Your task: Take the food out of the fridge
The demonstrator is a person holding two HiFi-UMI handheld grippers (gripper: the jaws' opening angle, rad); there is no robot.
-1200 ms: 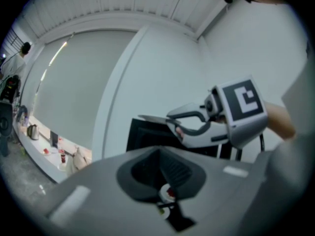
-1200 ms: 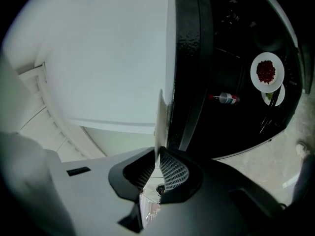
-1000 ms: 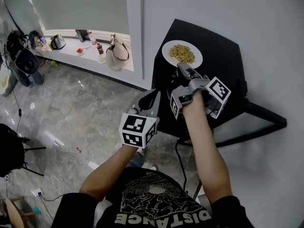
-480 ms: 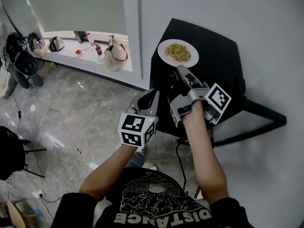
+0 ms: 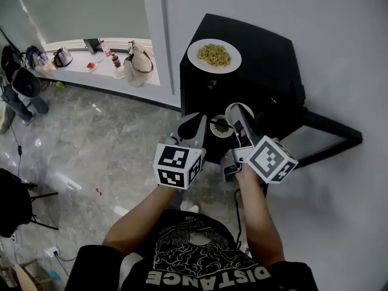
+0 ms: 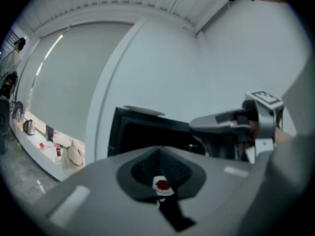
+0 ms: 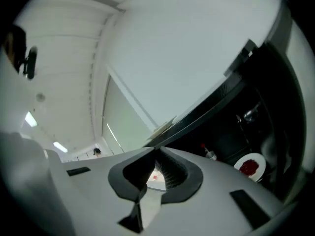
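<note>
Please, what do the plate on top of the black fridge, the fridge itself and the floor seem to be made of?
Plate: probably glazed white ceramic, perhaps melamine; smooth, plain rim.
Fridge: black painted metal or plastic, matte; hardly any reflection on top.
Floor: polished grey stone or stone-look tile; pale veins and bright glare.

Black fridge [image 5: 267, 47] open, yellow food plate [image 5: 214, 55] atop

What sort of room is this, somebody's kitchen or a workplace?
Most likely a workplace or studio room, not a home kitchen. A small black fridge stands alone against a bare white wall on a polished stone floor, and the window ledge holds a kettle, bottles and a handbag.
</note>
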